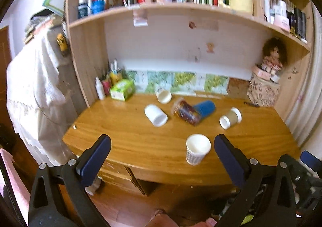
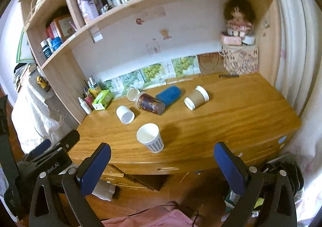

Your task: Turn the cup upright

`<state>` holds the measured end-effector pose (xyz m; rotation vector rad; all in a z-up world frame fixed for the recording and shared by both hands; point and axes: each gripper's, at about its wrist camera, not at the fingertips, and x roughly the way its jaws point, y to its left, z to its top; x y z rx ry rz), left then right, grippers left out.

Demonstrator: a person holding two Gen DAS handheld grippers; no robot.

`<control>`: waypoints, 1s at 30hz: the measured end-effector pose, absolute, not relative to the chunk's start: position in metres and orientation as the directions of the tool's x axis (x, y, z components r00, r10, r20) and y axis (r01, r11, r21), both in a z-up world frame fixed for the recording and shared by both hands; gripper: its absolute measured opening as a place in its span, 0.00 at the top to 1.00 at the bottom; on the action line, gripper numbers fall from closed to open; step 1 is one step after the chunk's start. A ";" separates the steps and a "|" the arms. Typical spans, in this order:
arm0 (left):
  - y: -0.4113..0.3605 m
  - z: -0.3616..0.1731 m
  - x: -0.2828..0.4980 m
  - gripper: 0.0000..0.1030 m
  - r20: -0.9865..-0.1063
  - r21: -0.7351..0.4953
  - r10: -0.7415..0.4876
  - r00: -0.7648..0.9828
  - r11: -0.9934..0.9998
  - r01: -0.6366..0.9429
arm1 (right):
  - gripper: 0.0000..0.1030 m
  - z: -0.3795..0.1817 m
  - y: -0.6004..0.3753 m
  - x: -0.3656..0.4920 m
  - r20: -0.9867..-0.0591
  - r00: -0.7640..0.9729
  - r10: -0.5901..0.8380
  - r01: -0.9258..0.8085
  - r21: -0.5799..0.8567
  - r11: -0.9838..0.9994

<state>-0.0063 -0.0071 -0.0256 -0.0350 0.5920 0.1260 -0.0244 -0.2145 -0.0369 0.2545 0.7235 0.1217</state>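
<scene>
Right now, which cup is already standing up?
The checked paper cup nearest the desk's front edge stands with its mouth up. The other five cups all lie on their sides.

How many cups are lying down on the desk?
5: white cup at left, small white one behind, patterned cup middle, blue cup beside it, brown cup right. None looks hidden.

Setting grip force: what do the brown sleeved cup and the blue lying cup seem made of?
Brown sleeved cup: apparently paper, matte ribbed sleeve, white rolled rims. Blue lying cup: matte, evenly coloured, possibly plastic or foam; too blurred to tell.
</scene>
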 end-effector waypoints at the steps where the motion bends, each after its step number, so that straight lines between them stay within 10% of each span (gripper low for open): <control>1: -0.007 -0.023 -0.006 0.01 -0.546 0.003 0.113 0.830 0.991 -0.133 | 0.01 -0.036 -0.213 -0.023 -0.635 0.747 0.196 -0.032 0.261 0.965; 30: -0.028 -0.017 -0.007 0.01 -0.494 0.034 0.105 0.863 0.994 -0.102 | 0.00 -0.026 -0.210 -0.015 -0.571 0.797 0.195 -0.095 0.200 0.975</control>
